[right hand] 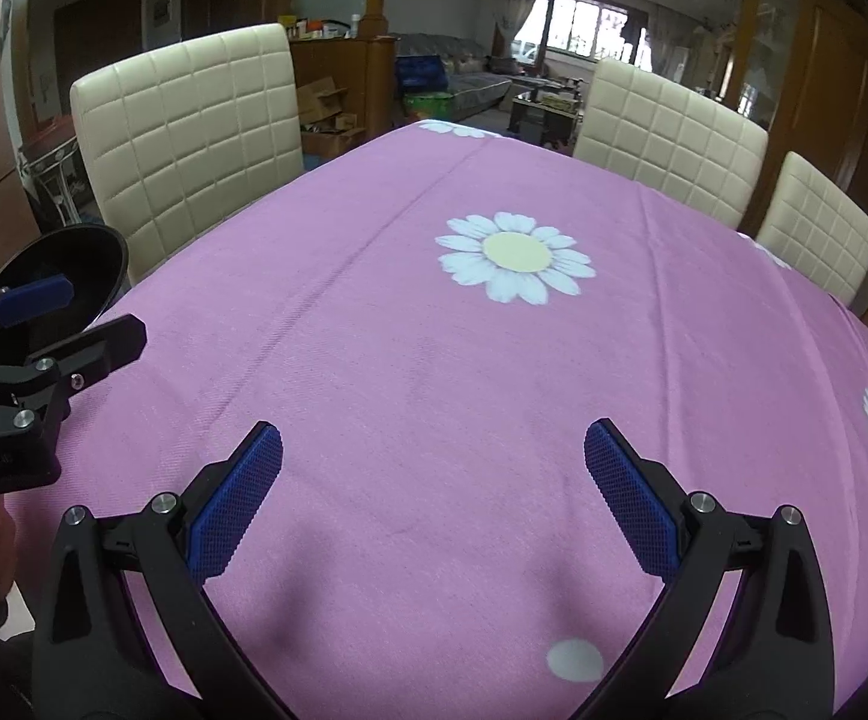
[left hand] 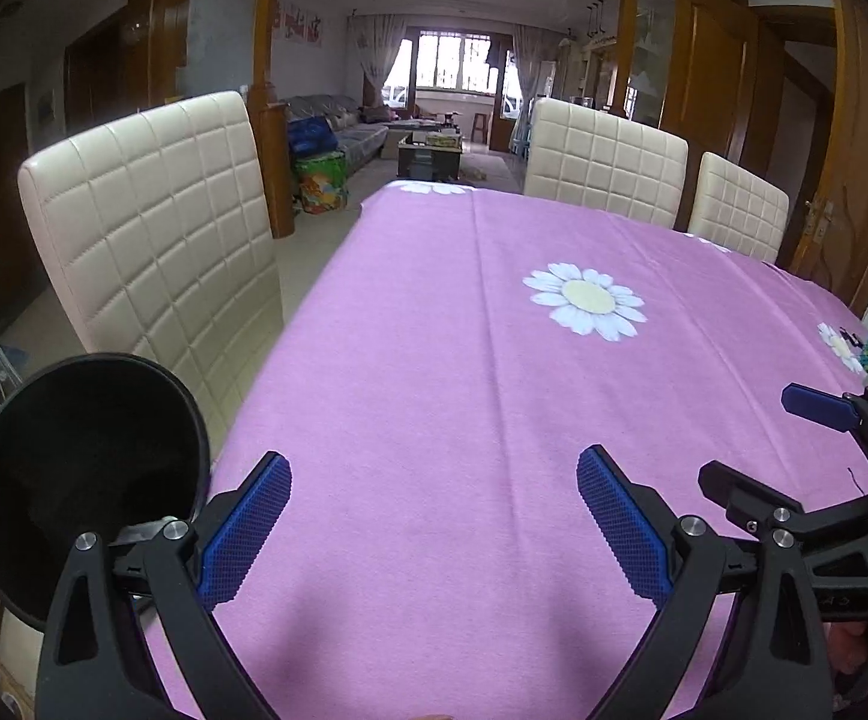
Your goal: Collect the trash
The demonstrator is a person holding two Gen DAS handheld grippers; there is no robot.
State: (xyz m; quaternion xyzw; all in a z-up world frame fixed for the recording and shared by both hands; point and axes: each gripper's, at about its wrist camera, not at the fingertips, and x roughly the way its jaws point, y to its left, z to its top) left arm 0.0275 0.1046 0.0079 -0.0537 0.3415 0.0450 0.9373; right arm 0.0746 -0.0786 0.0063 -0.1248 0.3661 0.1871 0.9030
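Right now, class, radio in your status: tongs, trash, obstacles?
Left tongs open, empty. Right tongs open, empty. No trash seen on tablecloth. Black bin at left edge.

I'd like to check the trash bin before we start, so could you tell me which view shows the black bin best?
The left wrist view: the black bin sits close at the table's left edge, with its round rim and dark inside showing. In the right wrist view the black bin is smaller, at the left edge of the picture, partly hidden behind the open left claw.

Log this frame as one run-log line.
left hand-held gripper: open, empty | right hand-held gripper: open, empty | round black bin: beside pink daisy-print tablecloth, left edge | trash: none visible
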